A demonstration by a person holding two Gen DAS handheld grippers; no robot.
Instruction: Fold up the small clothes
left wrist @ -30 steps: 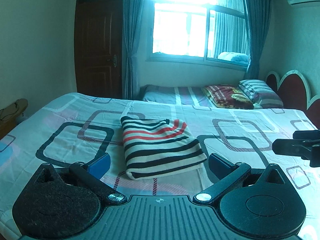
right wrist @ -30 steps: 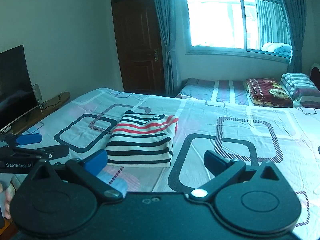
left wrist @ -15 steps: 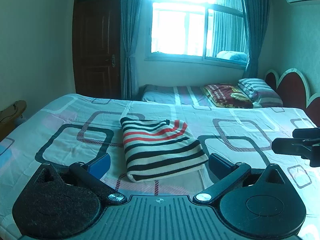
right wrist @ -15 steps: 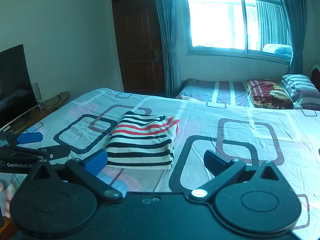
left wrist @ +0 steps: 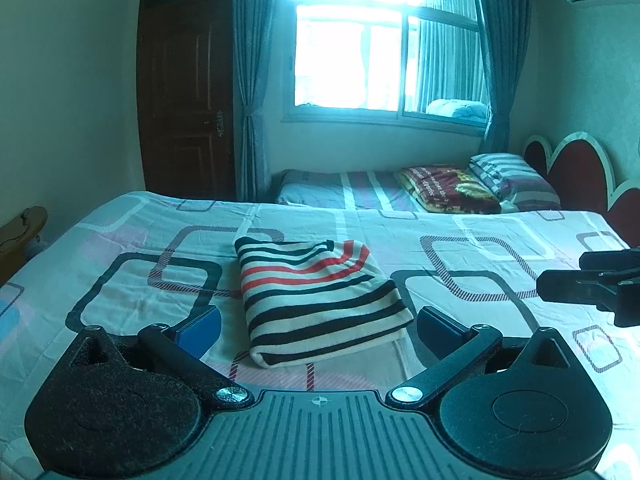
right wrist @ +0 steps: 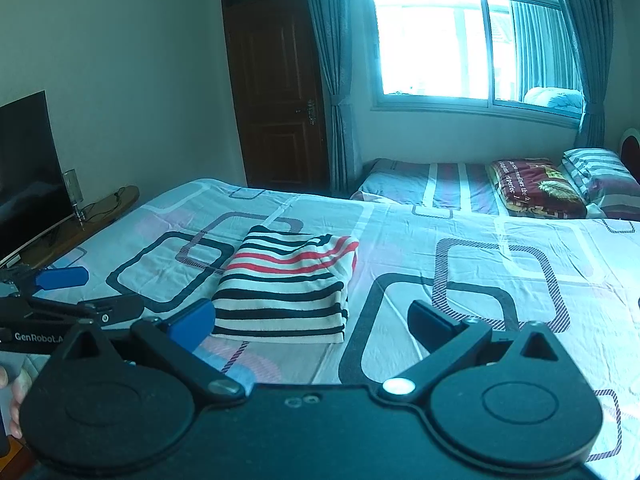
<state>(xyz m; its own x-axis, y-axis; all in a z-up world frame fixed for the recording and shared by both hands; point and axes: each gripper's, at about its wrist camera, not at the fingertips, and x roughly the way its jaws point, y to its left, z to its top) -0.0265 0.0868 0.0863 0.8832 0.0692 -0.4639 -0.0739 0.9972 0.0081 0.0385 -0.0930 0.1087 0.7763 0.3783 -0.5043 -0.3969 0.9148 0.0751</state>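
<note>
Hidden parts: I see only the side of the right gripper (left wrist: 592,288) at the frame edge in the left wrist view, cut off there; in the right wrist view the left gripper (right wrist: 68,292) is also partly cut off at the left edge, with a bit of the hand (right wrist: 16,396) below it.
Hard to make out: the window (left wrist: 360,52) is blown out; I can read nothing through it.
Left gripper state: jaws spread wide, nothing between them; I see one blue pad and one dark pad.
Right gripper state: jaws spread wide, empty.
Striped garment (left wrist: 316,296): folded into a compact rectangle, cream with black stripes and a band of red stripes at the far end.
Garment position: lying flat on the bed sheet (left wrist: 460,264), just ahead of both grippers, touching neither.
Garment edges: near fold is thick and rounded; far end shows a dark-trimmed hem.
Open room: bare patterned sheet lies on both sides of the garment and beyond it.
Bed limits: headboard (left wrist: 576,172) to the right, television (right wrist: 28,168) off the left edge.
</note>
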